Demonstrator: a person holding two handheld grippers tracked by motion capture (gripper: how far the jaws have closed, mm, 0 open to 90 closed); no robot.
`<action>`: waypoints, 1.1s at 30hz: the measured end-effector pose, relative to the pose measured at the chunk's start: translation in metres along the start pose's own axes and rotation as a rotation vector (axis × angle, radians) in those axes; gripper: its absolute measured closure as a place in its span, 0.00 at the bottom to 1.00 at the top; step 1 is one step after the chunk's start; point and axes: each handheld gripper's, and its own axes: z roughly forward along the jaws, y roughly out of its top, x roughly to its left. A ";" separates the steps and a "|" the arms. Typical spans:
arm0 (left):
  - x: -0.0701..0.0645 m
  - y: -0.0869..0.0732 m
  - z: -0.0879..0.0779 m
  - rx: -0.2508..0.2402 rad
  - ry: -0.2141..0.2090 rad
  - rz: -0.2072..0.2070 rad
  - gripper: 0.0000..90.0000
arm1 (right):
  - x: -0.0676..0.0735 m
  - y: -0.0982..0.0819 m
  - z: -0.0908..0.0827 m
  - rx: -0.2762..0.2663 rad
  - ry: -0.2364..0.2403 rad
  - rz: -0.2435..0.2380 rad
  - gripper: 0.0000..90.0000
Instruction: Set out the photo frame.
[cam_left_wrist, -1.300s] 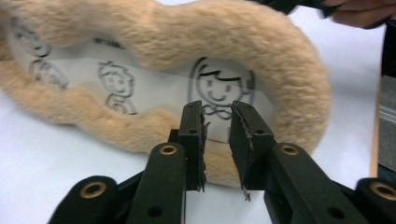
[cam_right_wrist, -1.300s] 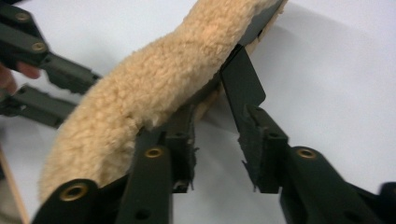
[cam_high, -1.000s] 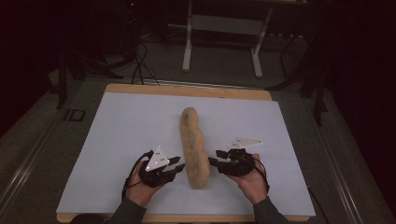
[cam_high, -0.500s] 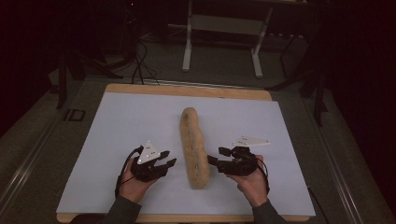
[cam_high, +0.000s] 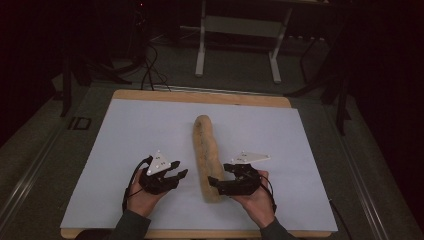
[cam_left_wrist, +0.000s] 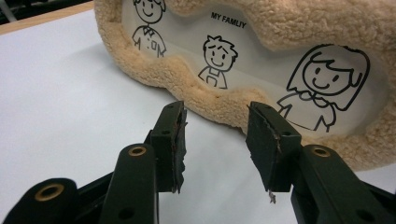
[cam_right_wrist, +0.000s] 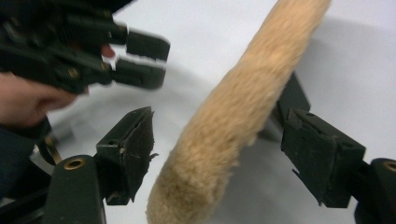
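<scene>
The fleecy picture frame (cam_high: 207, 157) stands on edge, long axis running away; its near end lies between the right hand-held gripper (cam_high: 216, 185)'s just-opened jaws, seemingly untouched. The left hand-held gripper (cam_high: 179, 175), open, waits beside.

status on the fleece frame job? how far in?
Done: the fleecy photo frame stands on edge on the white sheet. In hand: nothing is gripped; the left tongs are open just short of the frame, and the right tongs, just opened, straddle its near end without pressing. Left: probably withdrawing both hands.
</scene>
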 end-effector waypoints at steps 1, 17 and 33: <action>0.001 0.000 -0.001 -0.003 0.003 -0.005 0.64 | 0.004 -0.003 0.006 0.024 -0.012 -0.015 0.27; 0.006 0.000 -0.004 -0.004 0.006 -0.021 0.67 | 0.011 -0.018 0.023 0.115 -0.027 -0.031 0.43; 0.016 -0.002 -0.007 -0.009 0.046 -0.066 0.70 | 0.011 -0.019 0.021 0.137 -0.028 -0.052 0.51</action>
